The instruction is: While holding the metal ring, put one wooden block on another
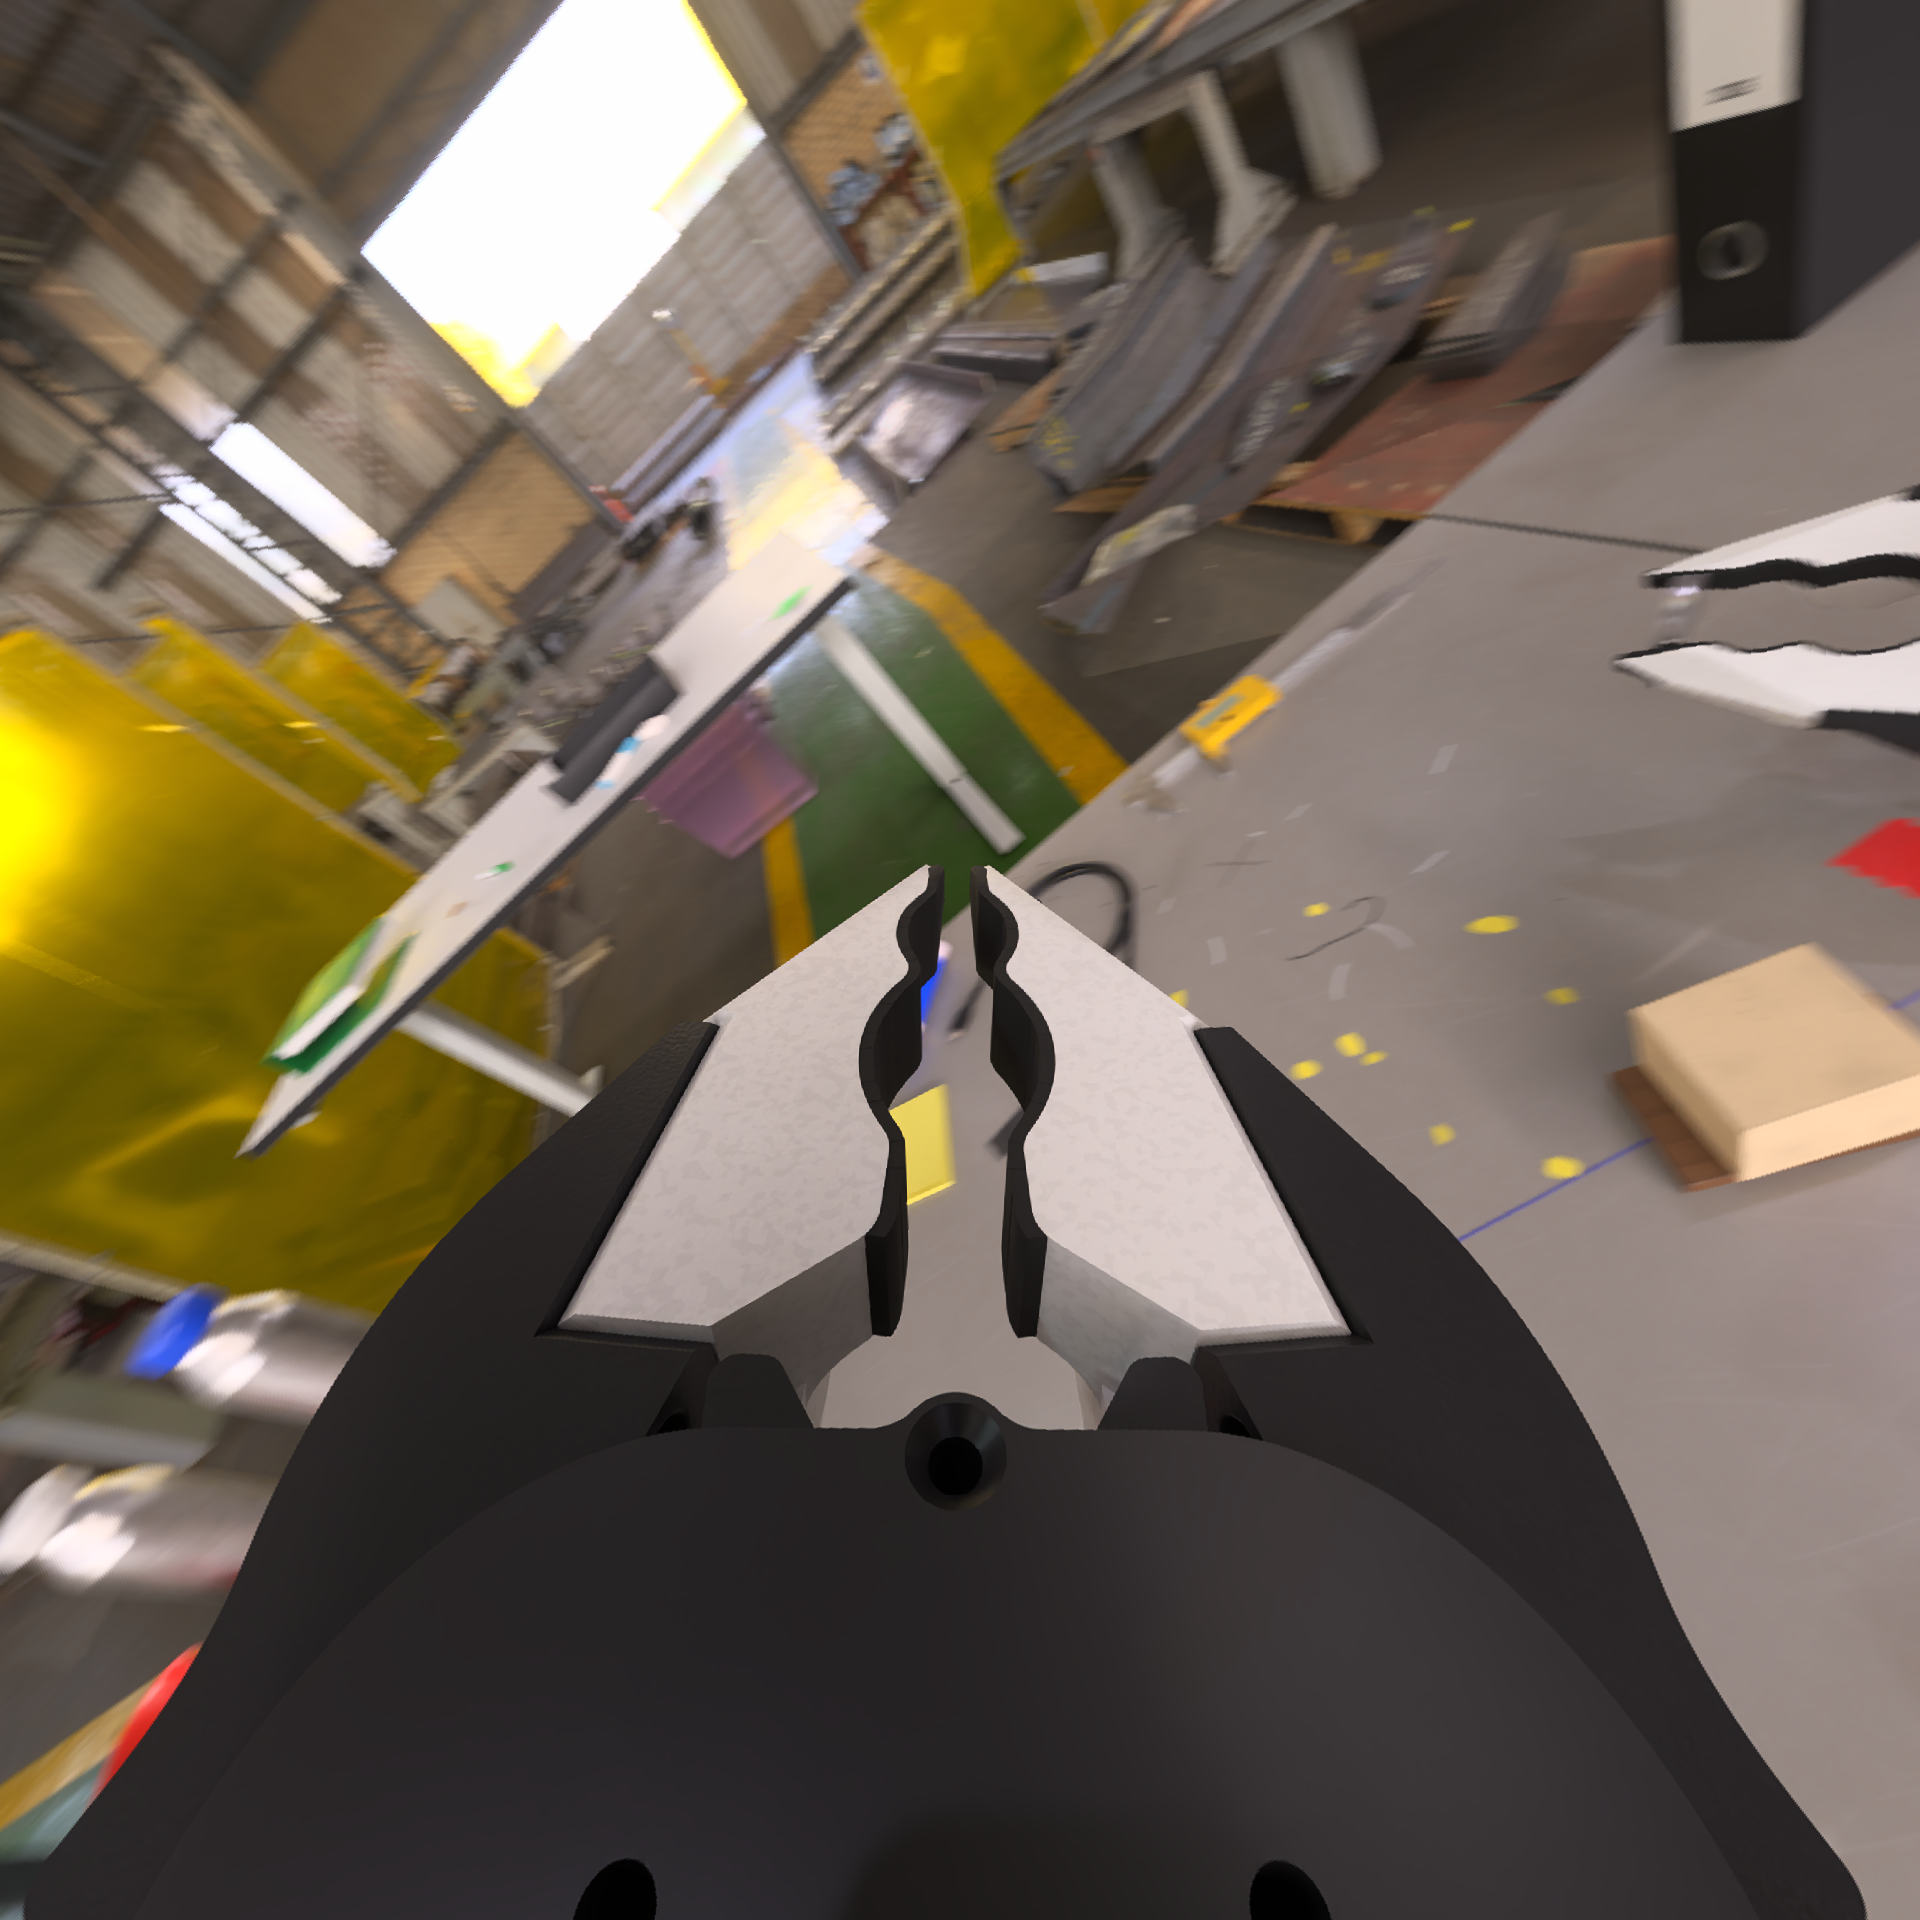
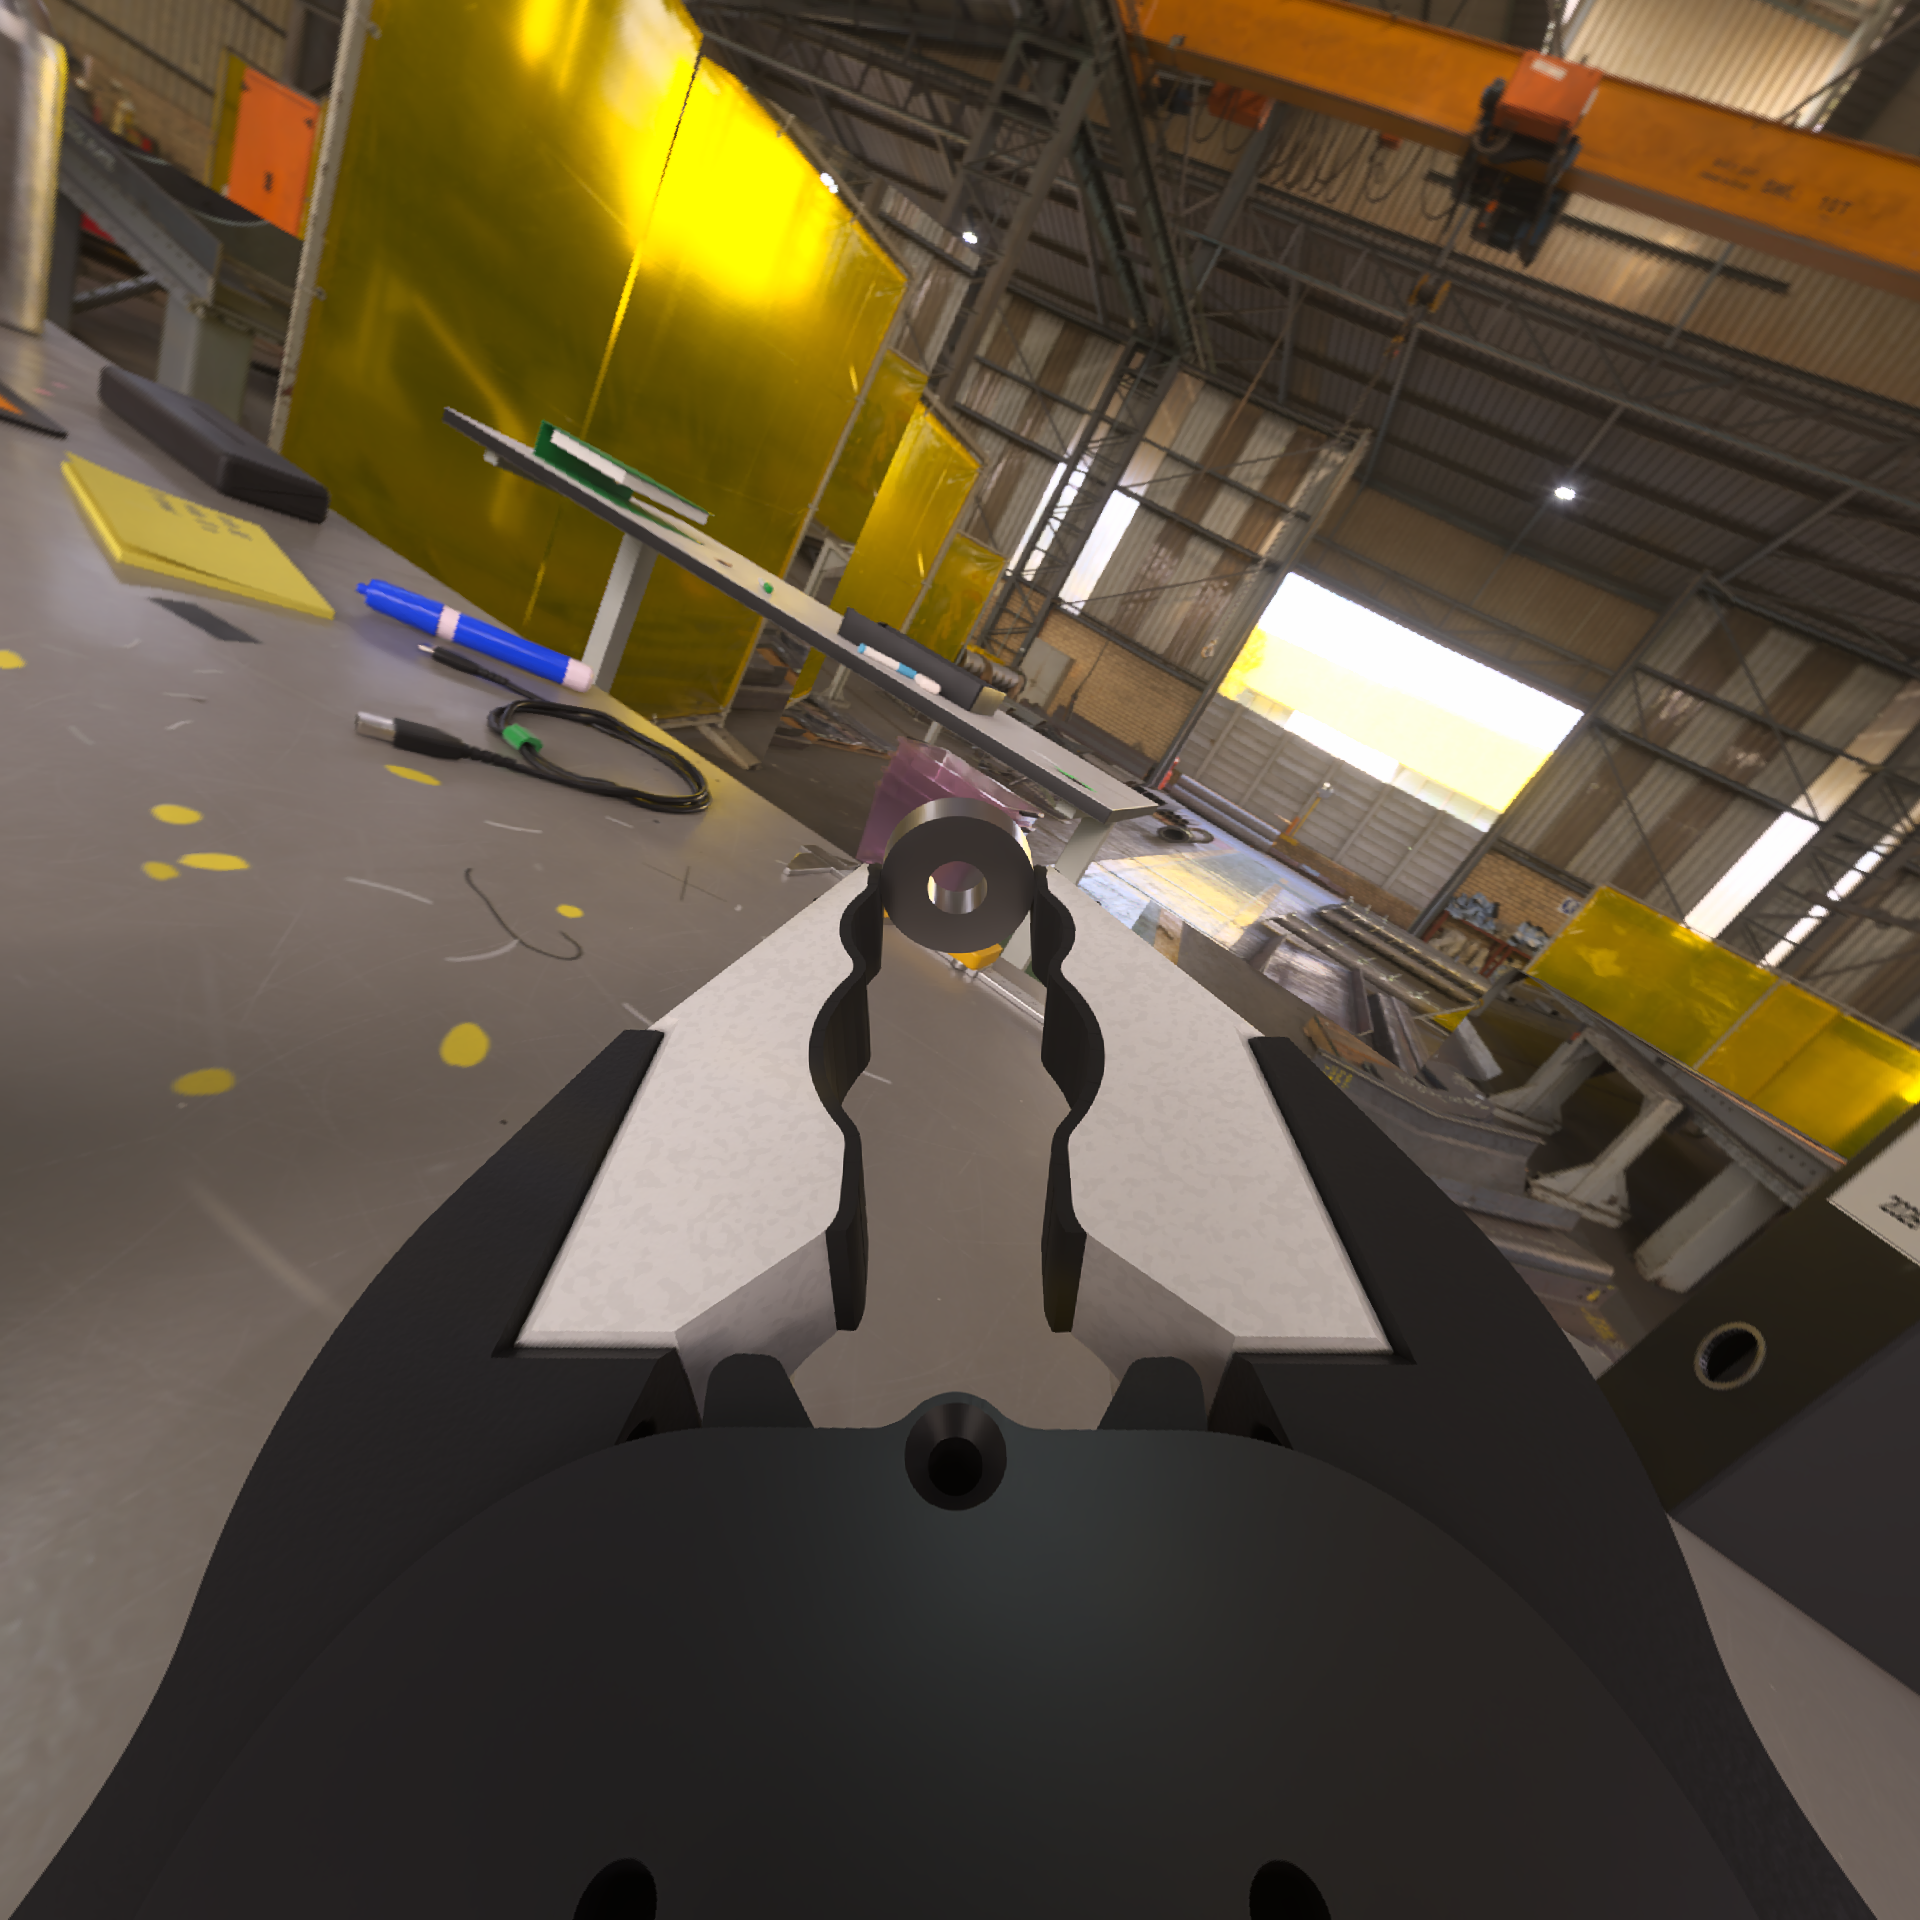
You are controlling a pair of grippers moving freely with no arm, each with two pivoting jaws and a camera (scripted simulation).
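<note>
My right gripper [image 2: 956, 894] is shut on the metal ring [image 2: 1003, 857], which sits between its fingertips above the table edge. In the left wrist view, a pale wooden block [image 1: 1787, 1060] lies on top of a thin dark brown wooden block [image 1: 1668, 1138] on the grey table [image 1: 1455, 1403], to the right of my left gripper [image 1: 956, 878]. The left gripper is shut and empty, held apart from the blocks. The right gripper also shows in the left wrist view [image 1: 1636, 618], at the right edge, beyond the blocks.
On the table are a black cable [image 2: 592, 758], a blue marker [image 2: 468, 634], a yellow pad [image 2: 197, 540], a black case [image 2: 208, 447], a red patch [image 1: 1886, 857] and a black binder [image 1: 1787, 156]. The table edge runs just past the cable.
</note>
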